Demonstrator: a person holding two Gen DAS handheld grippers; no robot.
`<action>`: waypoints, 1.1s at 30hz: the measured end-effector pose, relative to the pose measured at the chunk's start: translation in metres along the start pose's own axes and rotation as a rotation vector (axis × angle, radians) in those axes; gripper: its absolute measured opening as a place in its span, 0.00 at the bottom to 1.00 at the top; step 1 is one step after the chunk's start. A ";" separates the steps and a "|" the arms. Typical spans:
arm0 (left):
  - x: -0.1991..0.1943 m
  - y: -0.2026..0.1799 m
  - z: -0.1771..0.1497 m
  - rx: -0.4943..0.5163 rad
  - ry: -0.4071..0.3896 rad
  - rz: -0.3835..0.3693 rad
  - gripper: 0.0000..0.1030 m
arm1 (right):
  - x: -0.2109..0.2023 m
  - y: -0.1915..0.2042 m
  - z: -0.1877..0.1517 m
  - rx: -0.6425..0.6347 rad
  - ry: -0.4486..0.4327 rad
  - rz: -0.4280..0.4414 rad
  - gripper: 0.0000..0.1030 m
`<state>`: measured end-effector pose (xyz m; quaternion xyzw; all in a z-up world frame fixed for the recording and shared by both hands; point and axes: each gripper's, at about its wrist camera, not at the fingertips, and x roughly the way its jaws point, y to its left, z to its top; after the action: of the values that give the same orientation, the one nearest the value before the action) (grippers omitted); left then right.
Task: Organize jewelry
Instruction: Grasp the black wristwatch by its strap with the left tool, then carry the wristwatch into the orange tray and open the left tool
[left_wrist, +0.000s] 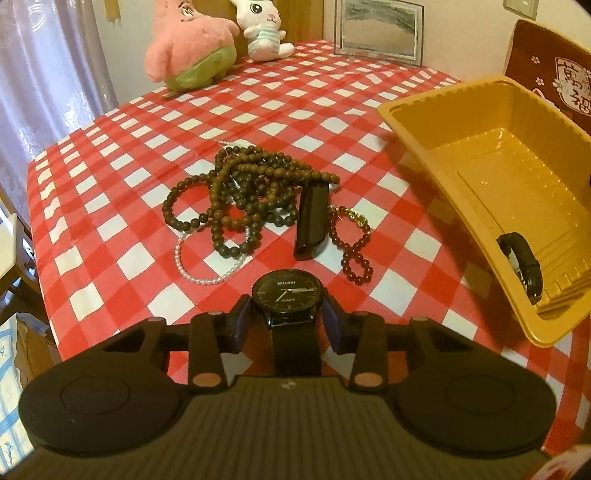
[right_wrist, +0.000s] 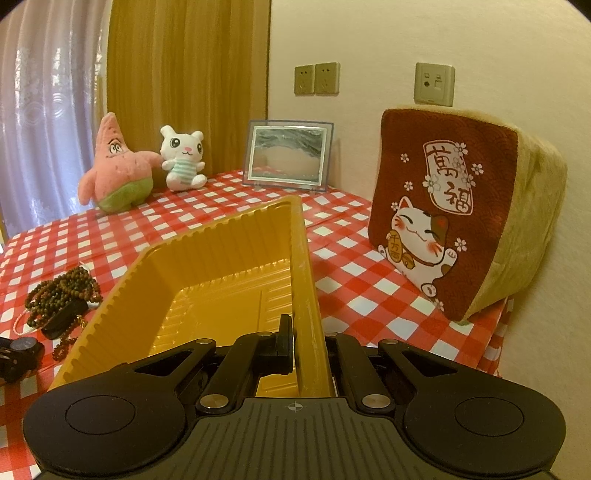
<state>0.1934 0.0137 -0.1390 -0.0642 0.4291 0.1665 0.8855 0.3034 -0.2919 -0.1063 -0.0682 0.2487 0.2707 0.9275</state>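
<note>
**Watch in the left claw, tray tilted toward it on the right**

The left claw (left_wrist: 288, 314) holds a black watch (left_wrist: 287, 295) by the sides of its case, one blue pad on each side. The dial faces up and the strap runs back toward the person, so the long axis of the watch lies along the claw's own direction. The yellow tray (left_wrist: 417, 122) stands to the right and a little forward of this claw, near but apart. A dark strap-like item (left_wrist: 522, 264) already lies in its low corner.

The right claw (right_wrist: 295, 341) is closed narrow on the near wall of the tray, one finger inside, and the tray looks tipped up. I judge the left claw must go to the right to carry the watch over the rim.

Ahead of the watch lies a heap of brown bead strings (left_wrist: 243, 188), a pearl string (left_wrist: 207, 271), a dark red bracelet (left_wrist: 354, 247) and a black flat piece (left_wrist: 312, 219), all on the red-and-white checked tabletop (left_wrist: 110, 177).

Further back I see two plush toys (right_wrist: 147, 166), a picture frame (right_wrist: 290, 155) and a lucky-cat cushion (right_wrist: 461, 214) against the wall.
</note>
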 end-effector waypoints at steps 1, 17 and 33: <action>-0.002 0.000 0.000 -0.001 -0.006 0.000 0.36 | 0.000 -0.001 0.000 0.001 0.000 0.001 0.04; -0.056 -0.022 0.030 -0.008 -0.162 -0.123 0.36 | -0.001 0.001 0.001 0.005 -0.004 0.005 0.04; -0.058 -0.110 0.052 0.098 -0.141 -0.444 0.36 | -0.002 0.003 0.002 0.004 -0.006 0.006 0.04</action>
<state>0.2368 -0.0902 -0.0641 -0.1020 0.3489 -0.0493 0.9303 0.3012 -0.2903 -0.1034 -0.0648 0.2467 0.2731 0.9275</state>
